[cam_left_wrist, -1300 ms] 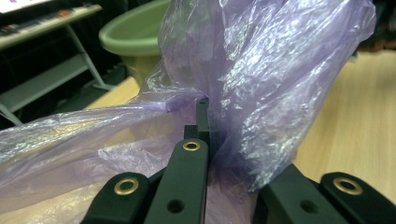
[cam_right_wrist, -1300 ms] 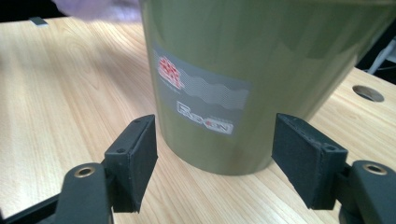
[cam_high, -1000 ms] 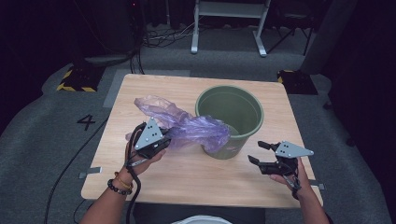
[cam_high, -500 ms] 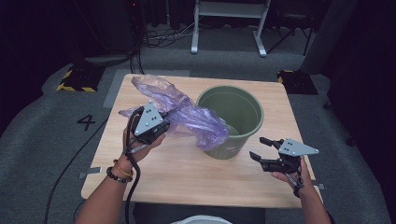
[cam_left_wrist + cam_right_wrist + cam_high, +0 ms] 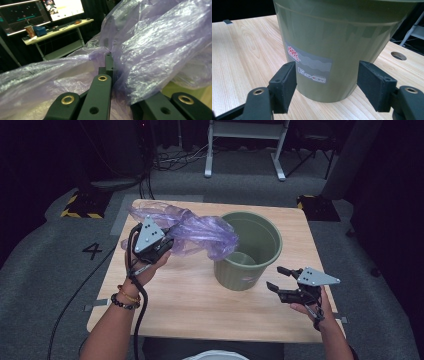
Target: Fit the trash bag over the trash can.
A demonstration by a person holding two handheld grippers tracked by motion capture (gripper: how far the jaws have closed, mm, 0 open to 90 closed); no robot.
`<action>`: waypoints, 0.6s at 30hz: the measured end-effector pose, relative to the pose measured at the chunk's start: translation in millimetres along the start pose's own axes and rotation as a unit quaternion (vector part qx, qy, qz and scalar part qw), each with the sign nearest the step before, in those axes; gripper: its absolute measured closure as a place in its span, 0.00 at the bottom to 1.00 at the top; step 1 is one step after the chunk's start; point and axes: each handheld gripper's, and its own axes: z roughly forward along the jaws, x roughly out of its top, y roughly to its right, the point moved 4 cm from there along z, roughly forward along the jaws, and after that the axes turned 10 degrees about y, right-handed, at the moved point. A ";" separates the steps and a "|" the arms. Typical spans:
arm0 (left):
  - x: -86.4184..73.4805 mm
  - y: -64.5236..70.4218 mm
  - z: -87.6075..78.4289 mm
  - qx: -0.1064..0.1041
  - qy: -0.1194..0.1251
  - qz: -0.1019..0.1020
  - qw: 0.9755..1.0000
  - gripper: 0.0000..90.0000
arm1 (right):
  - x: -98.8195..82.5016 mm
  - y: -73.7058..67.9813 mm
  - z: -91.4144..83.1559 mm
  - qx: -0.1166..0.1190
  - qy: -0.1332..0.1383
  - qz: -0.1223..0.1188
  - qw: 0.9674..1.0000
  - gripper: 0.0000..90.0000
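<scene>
Left gripper [image 5: 167, 241] is clamped on the bag [image 5: 202, 231], jaws pressed together with purple film bunched between them; the left gripper view shows the bag [image 5: 155, 47] draped over and around the closed jaws. The bag is held up off the table [image 5: 200, 305], one end hanging over the near-left rim of the bin [image 5: 248, 251], the rest trailing back toward the table's far-left corner.

Right gripper [image 5: 276, 279] is spread wide, holding nothing, low near the table's front right, pointed at the bin's [image 5: 332, 45] lower wall with the label between the jaws, not touching.

Handling read: the bag looks very light, limp, thin, crinkly and probably slick. It won't hold shape, so one pinch point just gives a rope of film. Best grab is the open edge, two separated points to spread the mouth. Can't tell where the mouth is in this bunch.

Bin looks rigid plastic, light, smooth; likely slides or tips if the bag drags on the rim. Brace it by the wall or rim.
</scene>
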 end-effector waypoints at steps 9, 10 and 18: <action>4.0 41.7 34.9 -0.029 -0.027 0.062 0.997 1.00 | 10.2 2.6 -6.0 -0.003 0.017 0.000 1.000 0.36; 3.5 47.7 40.4 -0.035 -0.029 0.067 0.997 1.00 | 12.3 3.0 -7.0 -0.003 0.021 0.001 1.000 0.36; 1.3 74.1 69.4 -0.021 -0.051 0.117 0.992 1.00 | 41.4 7.7 -21.4 -0.010 0.061 -0.005 0.998 0.37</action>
